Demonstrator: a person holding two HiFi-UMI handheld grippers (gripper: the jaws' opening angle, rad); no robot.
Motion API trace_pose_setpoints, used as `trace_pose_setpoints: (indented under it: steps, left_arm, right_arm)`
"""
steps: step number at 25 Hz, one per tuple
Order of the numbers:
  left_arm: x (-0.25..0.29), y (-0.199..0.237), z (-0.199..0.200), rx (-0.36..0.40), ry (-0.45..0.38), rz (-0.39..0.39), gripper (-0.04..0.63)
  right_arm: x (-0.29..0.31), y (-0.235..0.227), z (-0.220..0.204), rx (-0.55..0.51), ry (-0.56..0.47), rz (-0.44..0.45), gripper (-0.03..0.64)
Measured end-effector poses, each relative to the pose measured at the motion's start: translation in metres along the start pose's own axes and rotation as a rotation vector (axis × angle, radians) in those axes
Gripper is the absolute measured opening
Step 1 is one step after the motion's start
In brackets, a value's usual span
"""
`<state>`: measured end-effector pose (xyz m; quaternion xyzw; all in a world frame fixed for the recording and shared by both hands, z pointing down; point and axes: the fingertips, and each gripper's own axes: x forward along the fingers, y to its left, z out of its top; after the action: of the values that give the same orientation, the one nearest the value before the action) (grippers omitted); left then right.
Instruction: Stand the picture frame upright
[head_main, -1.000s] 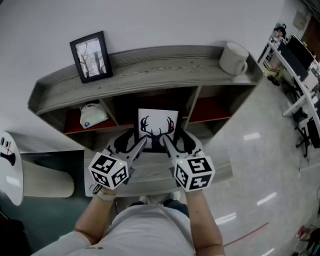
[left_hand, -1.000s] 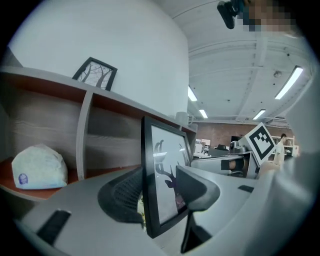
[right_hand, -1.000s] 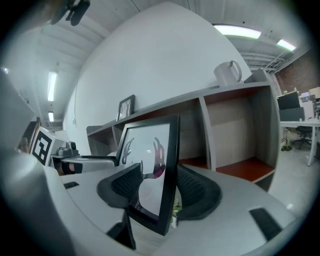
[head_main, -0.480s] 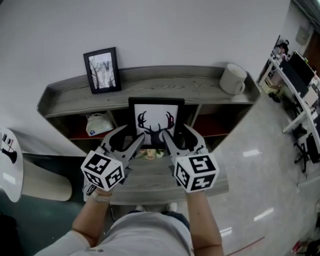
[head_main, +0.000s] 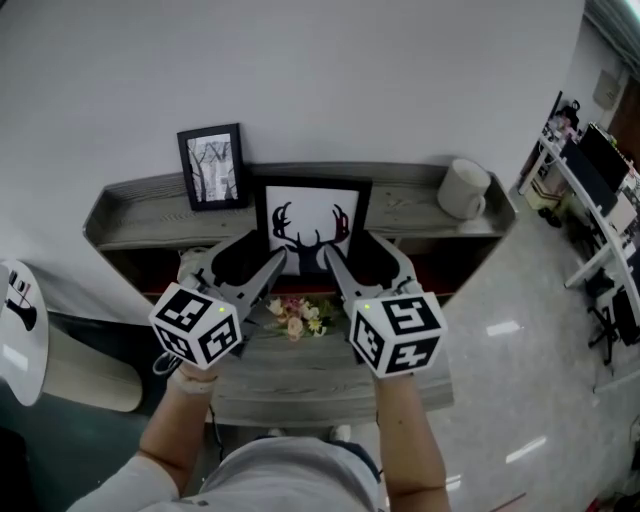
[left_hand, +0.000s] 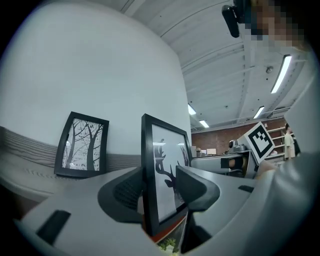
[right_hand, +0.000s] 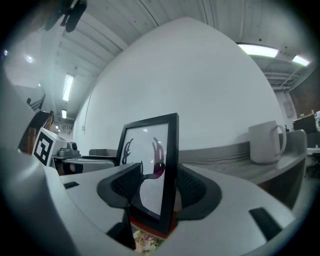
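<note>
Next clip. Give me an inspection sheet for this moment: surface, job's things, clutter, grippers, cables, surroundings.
Surface: grey wooden shelf top.
Job's things: antler picture frame, upright, gripped at both side edges; cannot tell whether its base rests on the shelf.
Clutter: small tree-print frame standing at left; white mug at right; flowers on a lower level.
Grippers: left gripper and right gripper each shut on the frame.
Cables: nothing seen.
Surroundings: desks with monitors far right.
</note>
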<state>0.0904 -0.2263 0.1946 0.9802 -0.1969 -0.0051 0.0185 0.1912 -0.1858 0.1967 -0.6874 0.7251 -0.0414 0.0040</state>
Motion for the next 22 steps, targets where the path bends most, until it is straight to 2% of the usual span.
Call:
trace_pose_setpoints:
  steps: [10, 22]
  left_arm:
    - [0.03, 0.017, 0.06, 0.049, -0.055, 0.008, 0.215]
    - [0.068, 0.043, 0.071, 0.034, -0.058, 0.059, 0.215]
  right_arm:
    - [0.025, -0.017, 0.062, -0.053, -0.065, 0.023, 0.23]
    - [0.063, -0.042, 0.084, -0.065, -0.077, 0.065, 0.23]
